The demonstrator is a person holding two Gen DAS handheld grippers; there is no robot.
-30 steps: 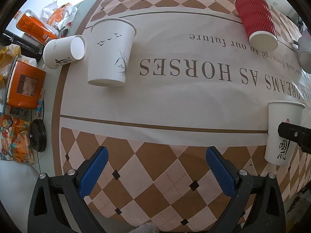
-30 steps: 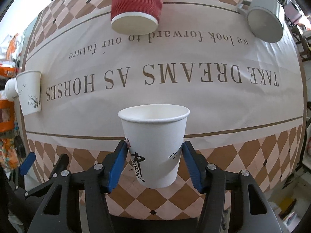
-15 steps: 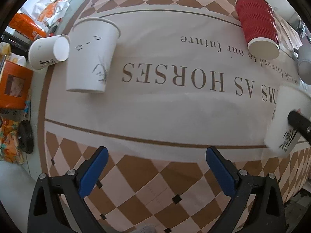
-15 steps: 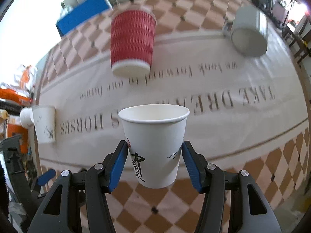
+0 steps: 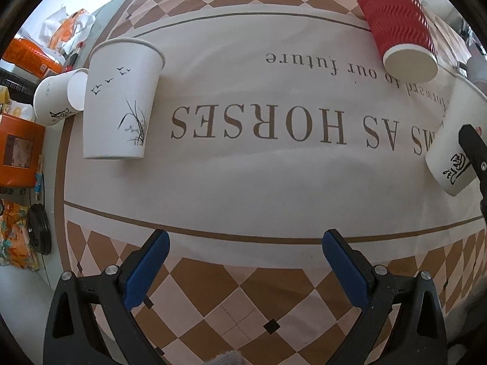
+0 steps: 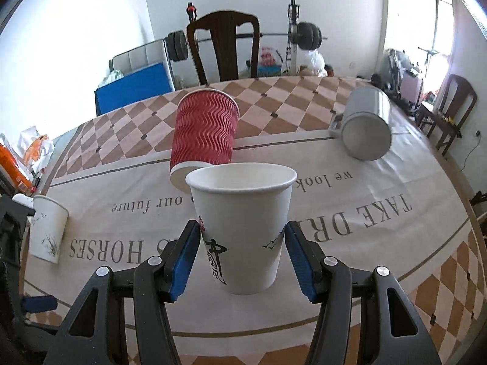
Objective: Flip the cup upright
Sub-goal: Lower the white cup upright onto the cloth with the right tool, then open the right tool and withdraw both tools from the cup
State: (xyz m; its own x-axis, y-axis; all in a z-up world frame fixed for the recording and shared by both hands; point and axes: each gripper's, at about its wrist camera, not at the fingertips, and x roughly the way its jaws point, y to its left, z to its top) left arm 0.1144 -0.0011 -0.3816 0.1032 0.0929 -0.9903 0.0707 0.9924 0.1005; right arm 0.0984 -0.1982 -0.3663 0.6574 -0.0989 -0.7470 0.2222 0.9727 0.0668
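gripping a white paper cup [image 6: 242,231] — right gripper [image 6: 243,255], blue pads on both sides

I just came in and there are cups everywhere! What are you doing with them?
The right gripper is squeezing a white paper cup with black writing, mouth up, holding it above the tablecloth. The left gripper is open and holds nothing. A red ripple cup and a grey mug lie tipped on their sides. Another white cup with birds stands upright nearby.
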